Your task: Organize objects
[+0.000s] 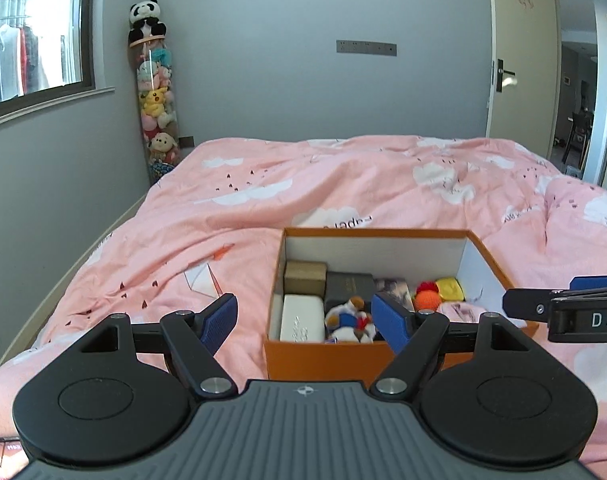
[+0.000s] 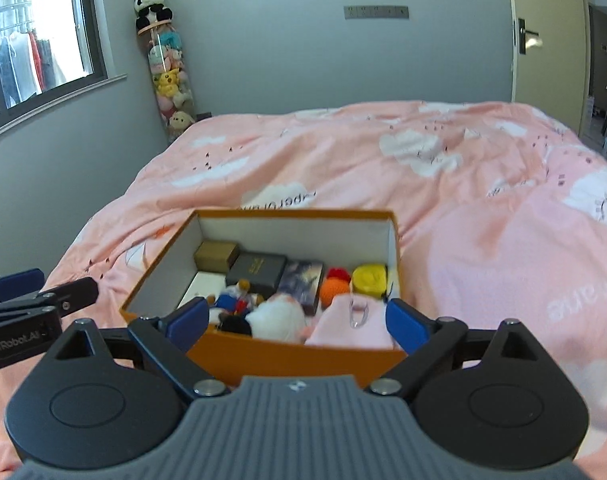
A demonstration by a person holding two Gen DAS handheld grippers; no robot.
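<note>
Both claws gape wide and empty: the left gripper (image 1: 305, 318) and right gripper (image 2: 297, 322) hover at the near wall of the open orange cardboard box (image 2: 303, 354), which sits on the pink cloud-print quilt (image 1: 343, 184). Only the right view shows a fluffy white plush (image 2: 277, 320) and folded pink cloth (image 2: 349, 326) piled inside, near the yellow block (image 2: 368, 278) and orange crochet ball (image 2: 333, 290); the left view shows more of the white glasses case (image 1: 302, 318).

Bed (image 1: 343, 184) covered by a pink cloud-print duvet (image 1: 151, 248), bearing an open orange box (image 1: 327, 354) near its foot edge.
</note>
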